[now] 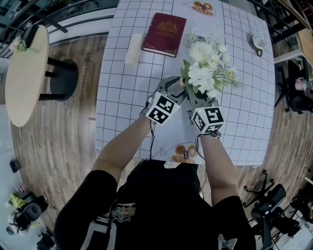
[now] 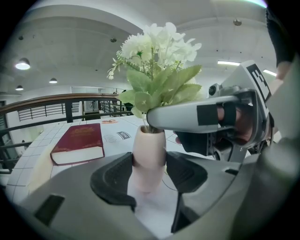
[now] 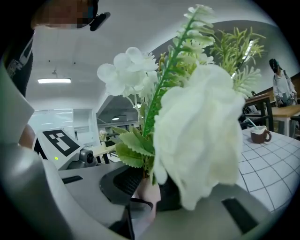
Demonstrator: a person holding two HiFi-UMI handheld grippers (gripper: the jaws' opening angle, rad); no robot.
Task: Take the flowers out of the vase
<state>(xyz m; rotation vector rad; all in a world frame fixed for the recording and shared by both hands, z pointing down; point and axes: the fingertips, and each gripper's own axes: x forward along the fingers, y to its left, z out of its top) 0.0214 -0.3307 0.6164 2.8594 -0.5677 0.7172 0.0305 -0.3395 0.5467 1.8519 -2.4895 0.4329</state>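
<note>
Café-like indoor space on an upper level. Wood-plank floor (image 1: 63,141); a round wooden table (image 1: 27,73) beside a long surface (image 1: 122,97) in white grid-patterned cloth, bearing a coffee cup (image 3: 260,135) and a plate of pastries (image 1: 202,8). A dark railing (image 2: 47,101) runs under round ceiling lamps (image 2: 22,64). Black equipment stands (image 1: 266,202) crowd the floor.

Bright, even indoor light comes from a ceiling lamp (image 2: 22,64) and a strip light (image 3: 54,81); the white desk (image 1: 122,97) shows only faint shadows. Fisheye bending and dark corners mark both gripper views; the nearest flowers (image 3: 201,136) are blurred and washed out.
</note>
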